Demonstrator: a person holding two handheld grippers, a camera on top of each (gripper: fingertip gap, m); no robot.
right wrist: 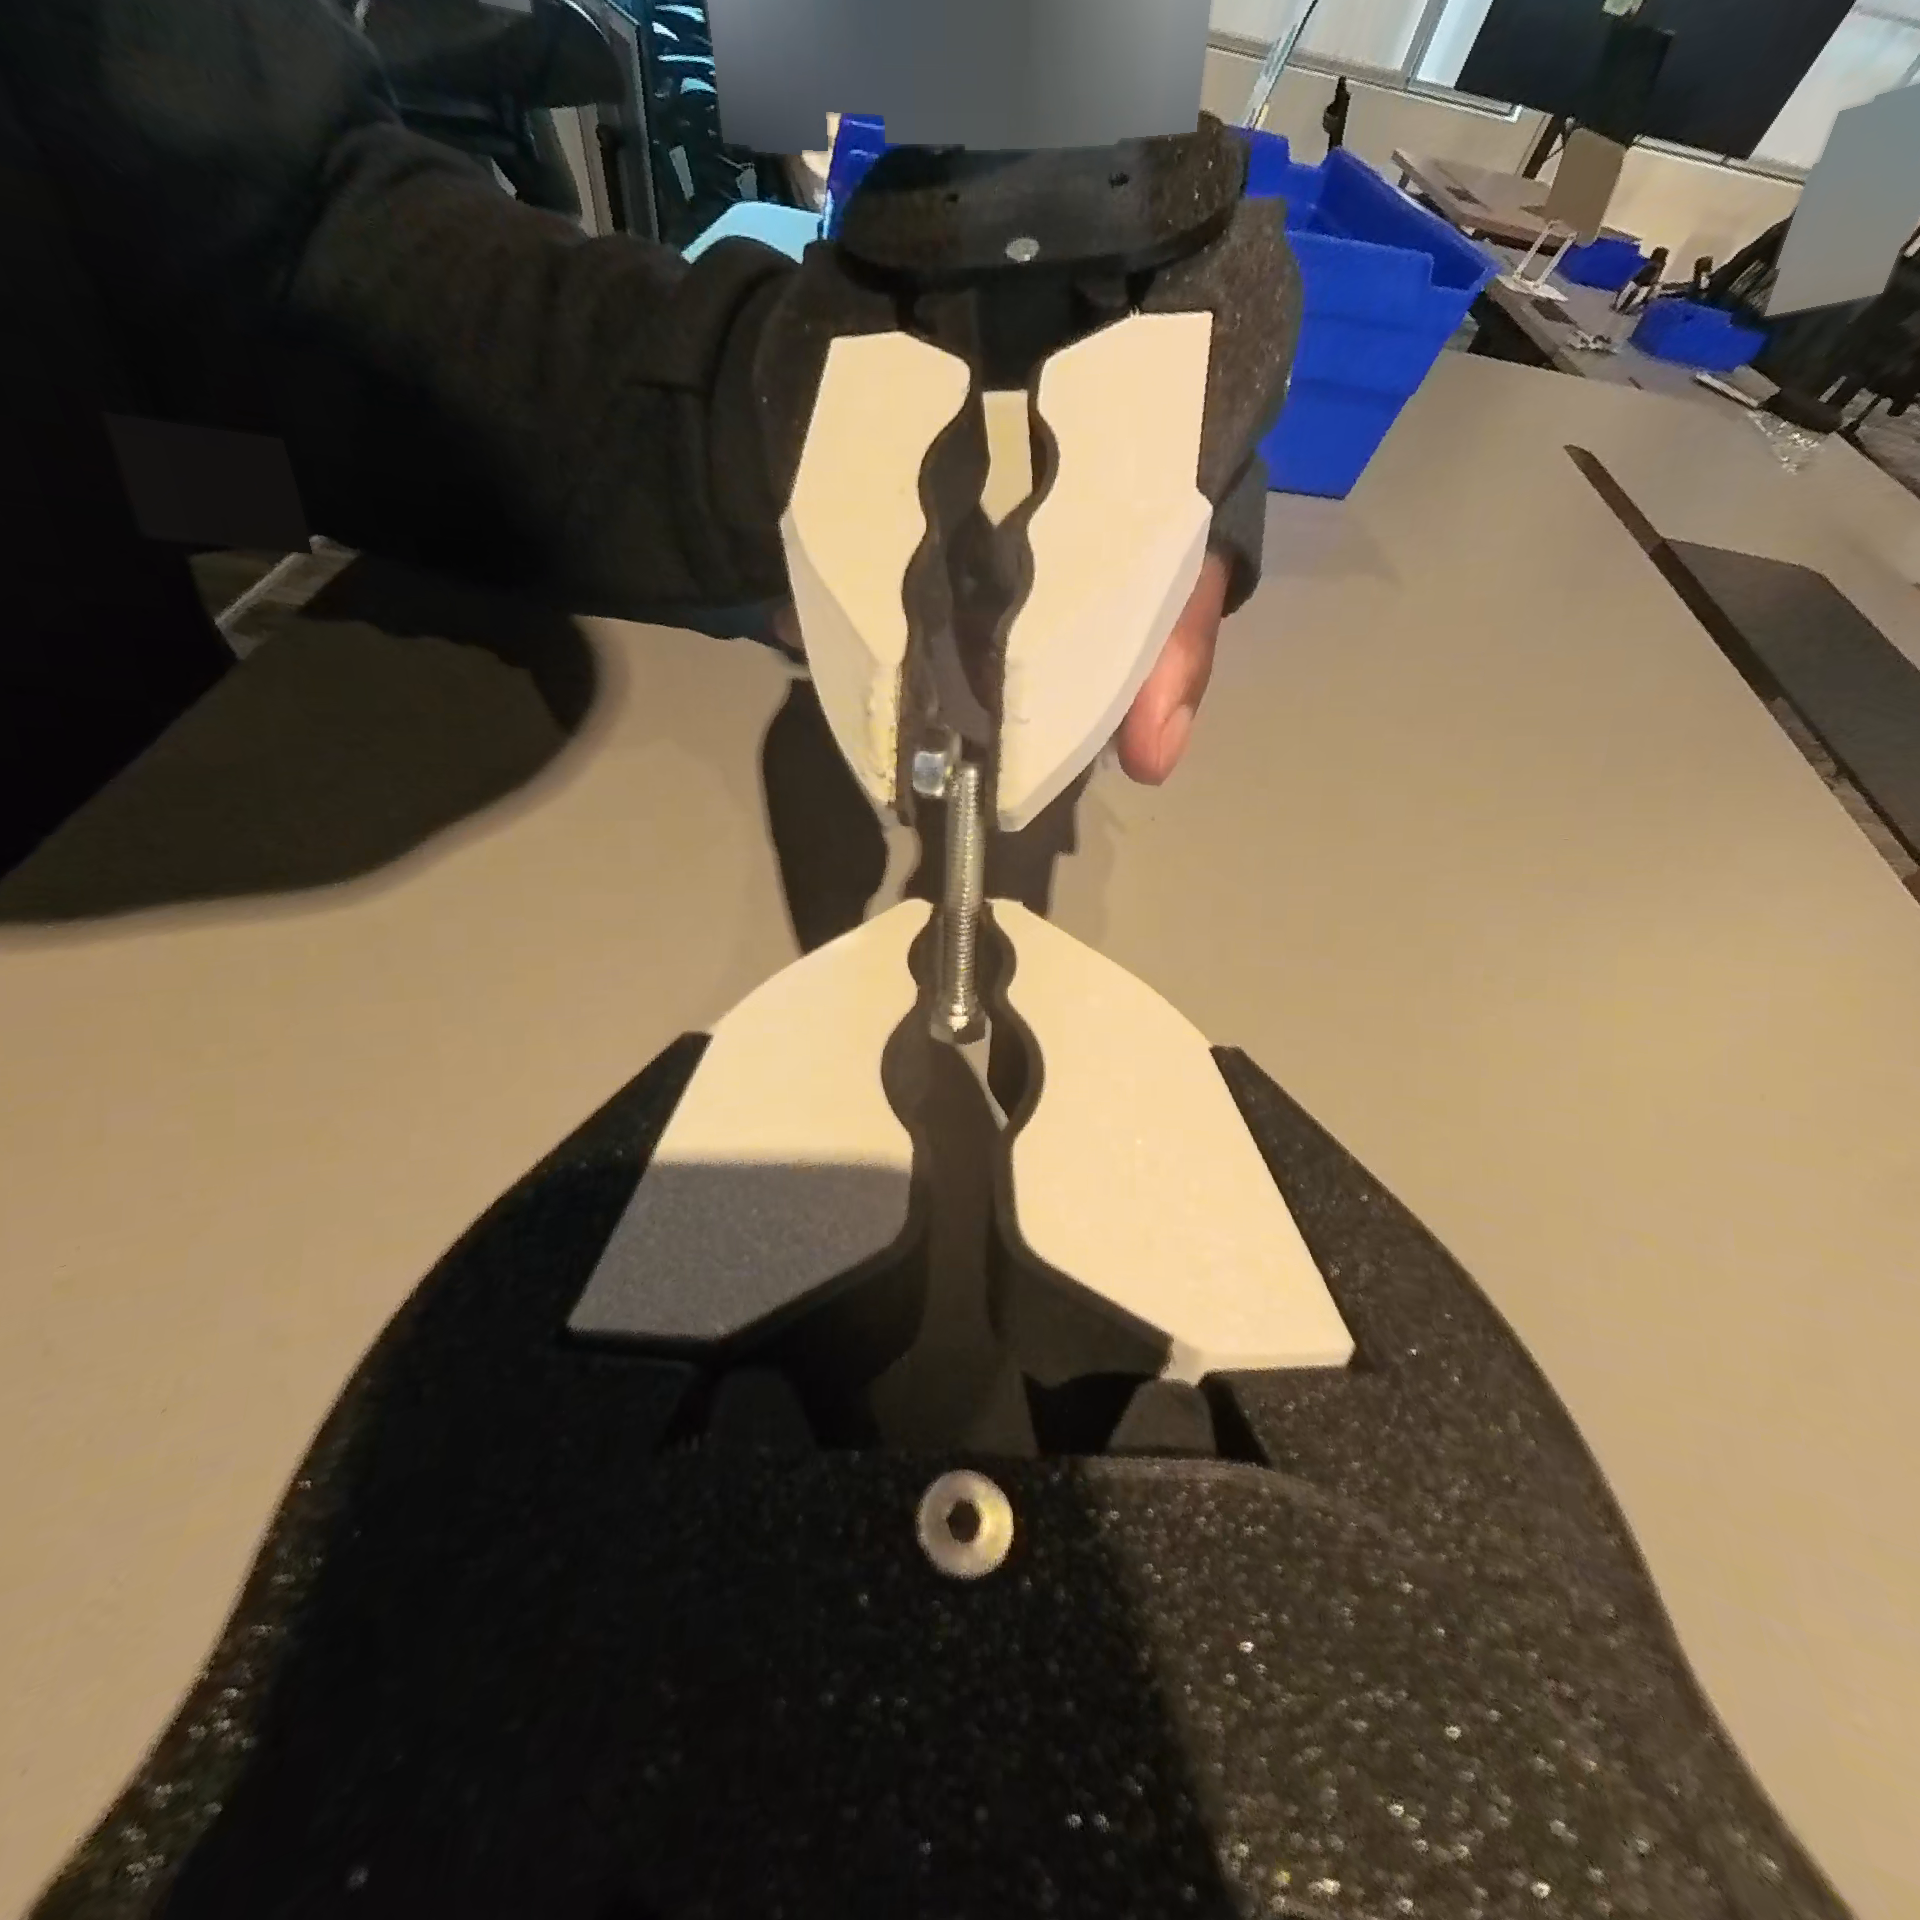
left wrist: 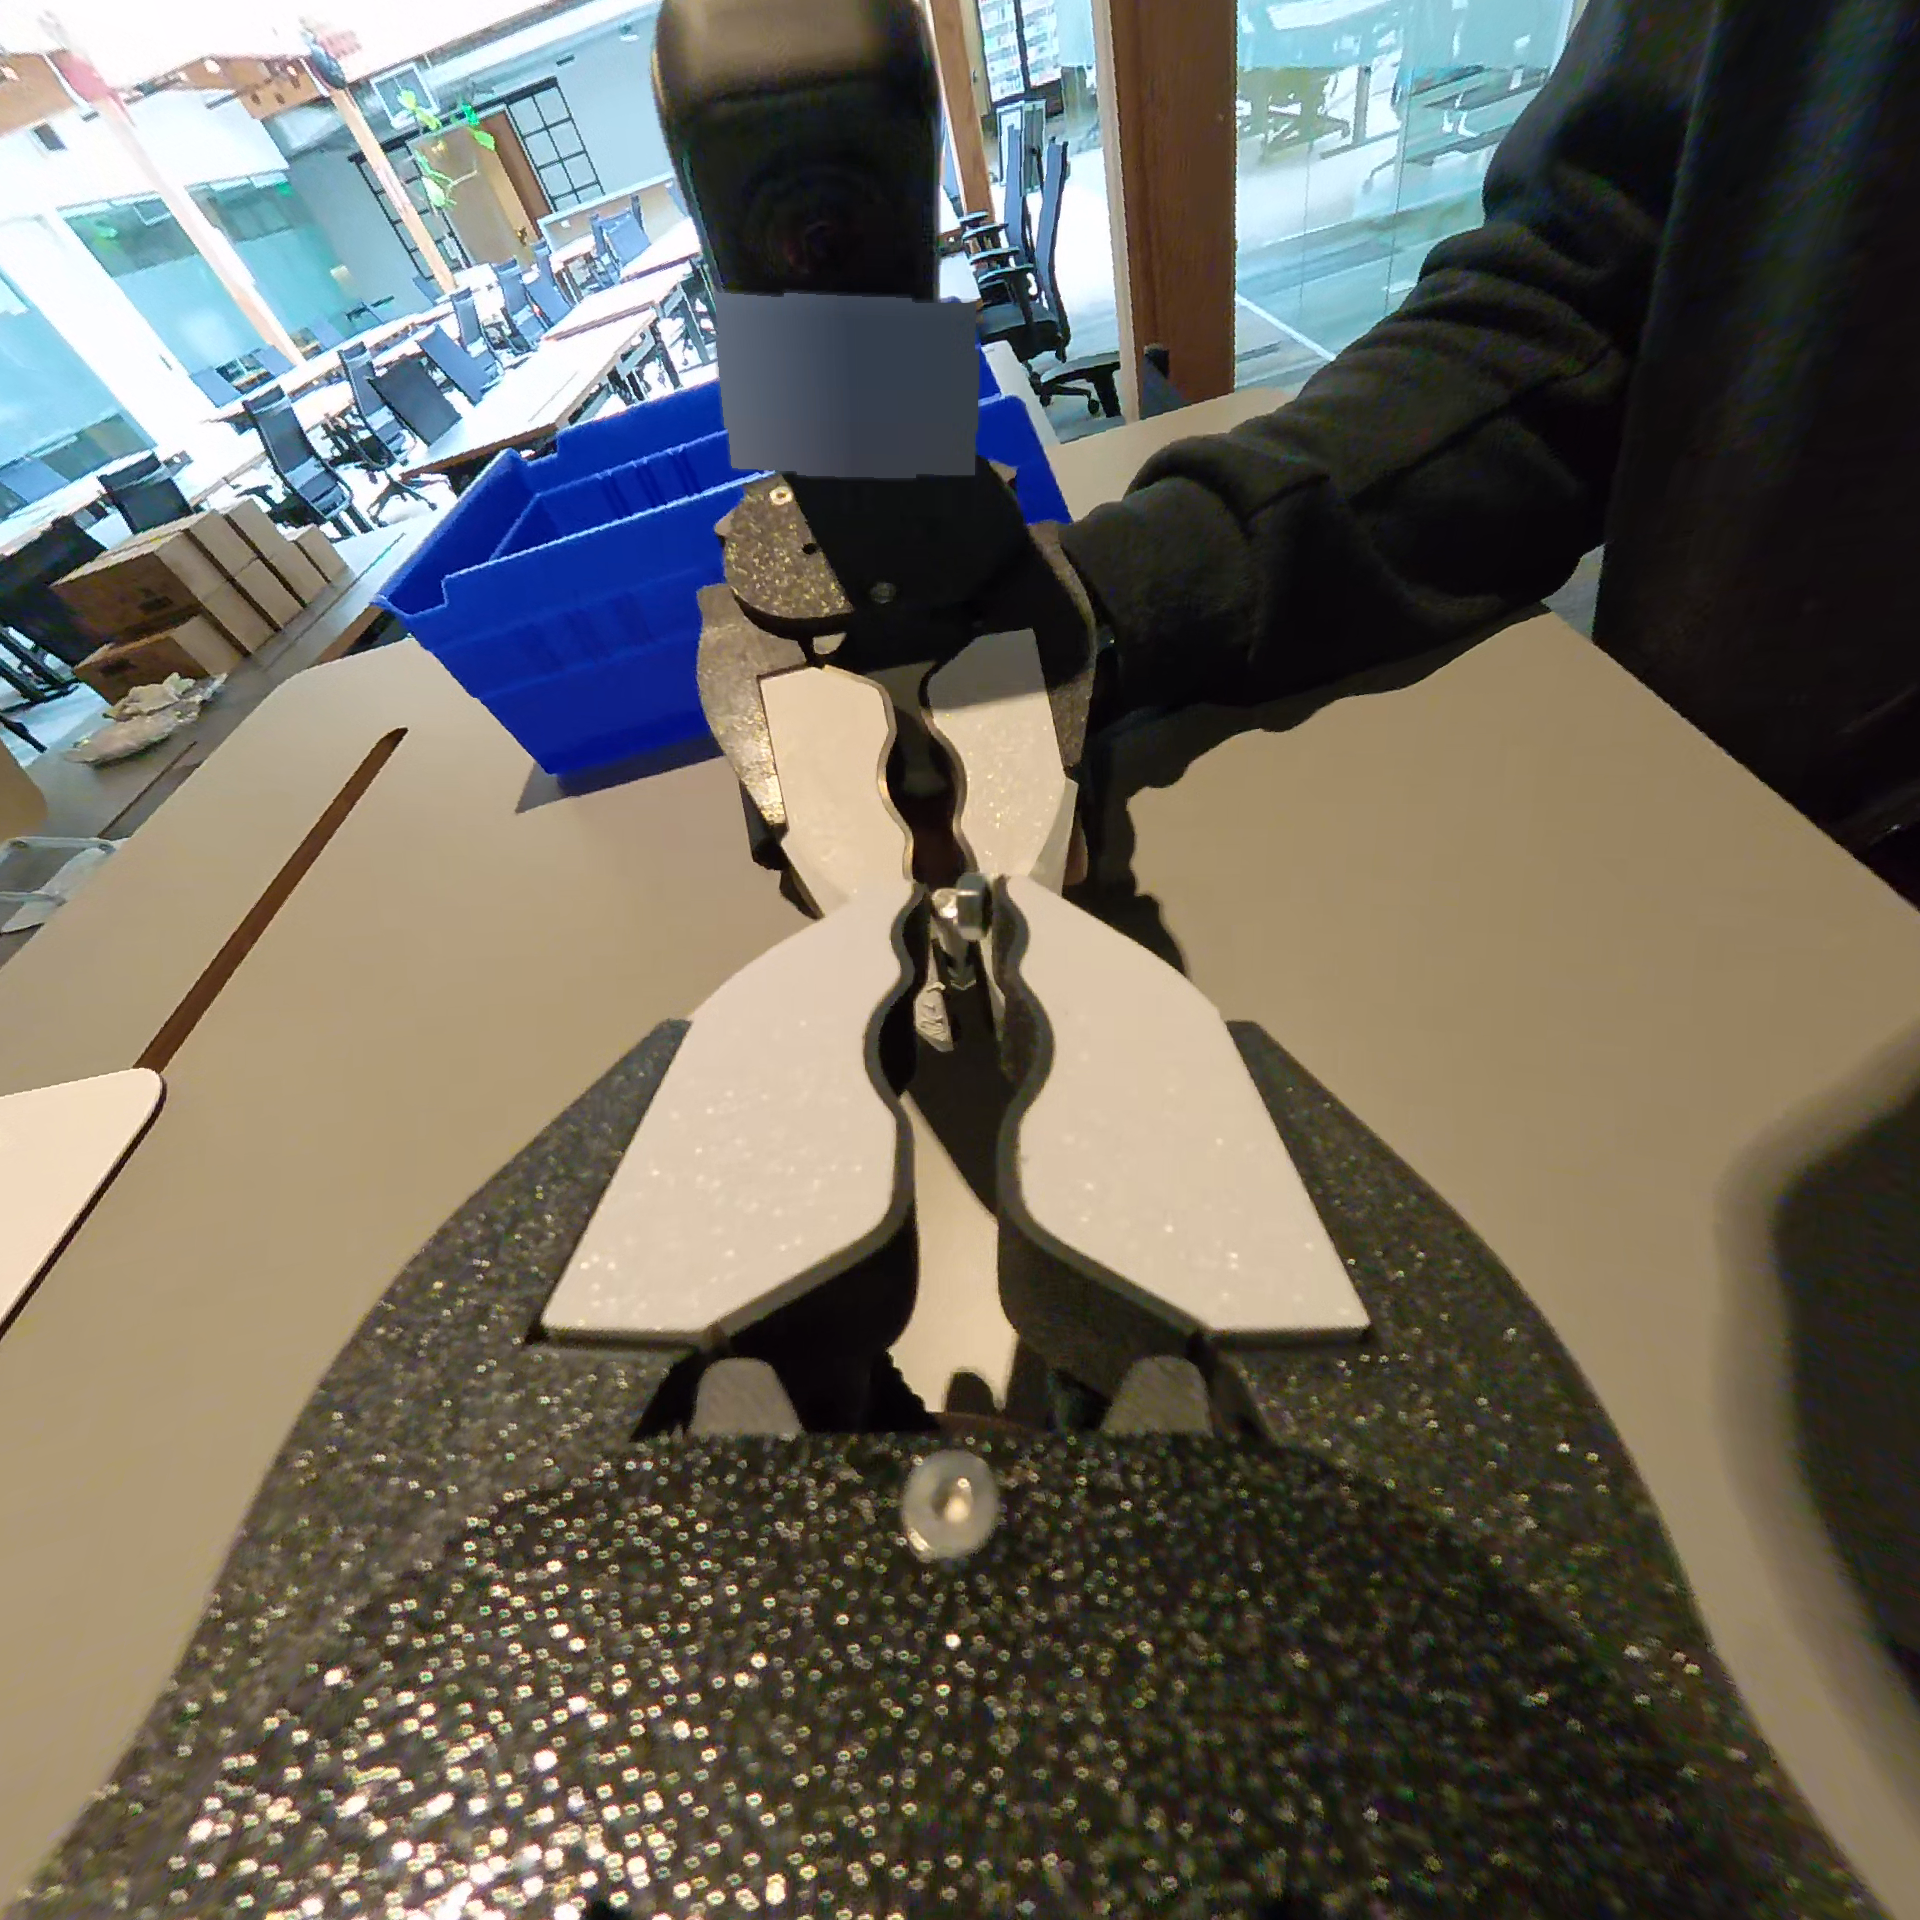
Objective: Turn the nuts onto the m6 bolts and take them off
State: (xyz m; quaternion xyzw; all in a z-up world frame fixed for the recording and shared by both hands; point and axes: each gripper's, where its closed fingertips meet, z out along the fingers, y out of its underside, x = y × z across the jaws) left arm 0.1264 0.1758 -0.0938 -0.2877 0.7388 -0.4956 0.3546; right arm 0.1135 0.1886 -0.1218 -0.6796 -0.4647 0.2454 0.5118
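Right gripper (right wrist: 961, 977) pinches the bolt (right wrist: 958, 894) near its head; left gripper (left wrist: 961, 925) pinches the nut (left wrist: 968, 902) at the thread tip; threading step, apparently; next: align axes, rotate.

Beige table (left wrist: 1455, 935) lay near; blue bins (left wrist: 582, 623) stood far; office desks (left wrist: 582, 353), chairs and windows lay beyond.
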